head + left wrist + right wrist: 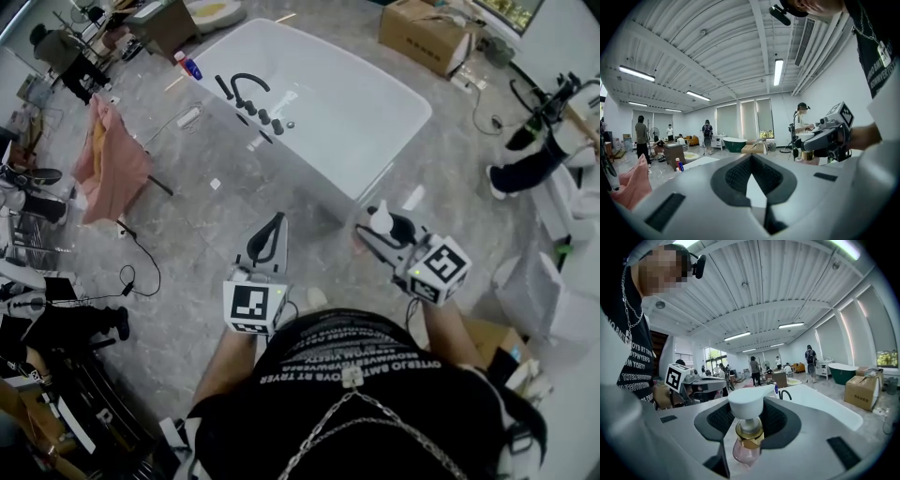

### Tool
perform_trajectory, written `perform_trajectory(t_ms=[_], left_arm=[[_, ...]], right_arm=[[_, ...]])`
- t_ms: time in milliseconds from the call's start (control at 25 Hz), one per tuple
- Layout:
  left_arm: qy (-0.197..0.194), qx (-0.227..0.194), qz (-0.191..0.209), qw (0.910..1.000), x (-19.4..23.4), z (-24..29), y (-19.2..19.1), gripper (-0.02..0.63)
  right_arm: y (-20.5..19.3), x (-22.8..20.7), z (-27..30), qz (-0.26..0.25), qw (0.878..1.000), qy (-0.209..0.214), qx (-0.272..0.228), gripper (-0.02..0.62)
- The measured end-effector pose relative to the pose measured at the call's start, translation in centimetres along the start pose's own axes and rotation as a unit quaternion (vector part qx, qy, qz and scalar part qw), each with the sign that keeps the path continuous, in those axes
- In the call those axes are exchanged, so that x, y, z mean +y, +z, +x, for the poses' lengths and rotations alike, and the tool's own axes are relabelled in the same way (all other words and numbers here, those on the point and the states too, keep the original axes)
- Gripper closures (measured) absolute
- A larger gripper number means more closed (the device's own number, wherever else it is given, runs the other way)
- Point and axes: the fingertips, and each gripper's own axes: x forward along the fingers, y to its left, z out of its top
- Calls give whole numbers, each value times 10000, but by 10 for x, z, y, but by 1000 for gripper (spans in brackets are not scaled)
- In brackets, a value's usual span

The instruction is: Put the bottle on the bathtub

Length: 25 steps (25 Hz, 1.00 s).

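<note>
My right gripper is shut on a pink pump bottle with a gold collar and a white pump head. It holds the bottle upright in the air, just short of the near corner of the white bathtub. In the right gripper view the bathtub lies ahead and to the right, with a black faucet on its rim. My left gripper hangs to the left of the right one over the floor. Its fingertips meet and nothing is between them. From the left gripper view the right gripper shows at the right.
The black faucet and its knobs line the tub's left rim. A small red-capped bottle stands on the tub's far corner. A pink cloth hangs at the left, a cardboard box lies beyond the tub, and cables cross the floor. Several people stand far off.
</note>
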Motion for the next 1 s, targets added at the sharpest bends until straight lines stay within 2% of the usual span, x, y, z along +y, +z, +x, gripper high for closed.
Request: perform_trajectory(t_ms=[280,560,760,1000], left_arm=[[-106,-27,-58,9999,28,7,-8,604],[-104,-135,-78,9998,59,3,-9,604],[-62,-162,-171,9997,66,0,-12,604],[-176,-208,-255,9993,57,-2,-13,604]], right_arm=[[1,-3,26,101,9999,-112,43,448],[10,4,54,-79,9998,-159,13,448],[18,11,55,-267,9996,-65,41,448],[19,13,53,-255,9994,-136,167,448]])
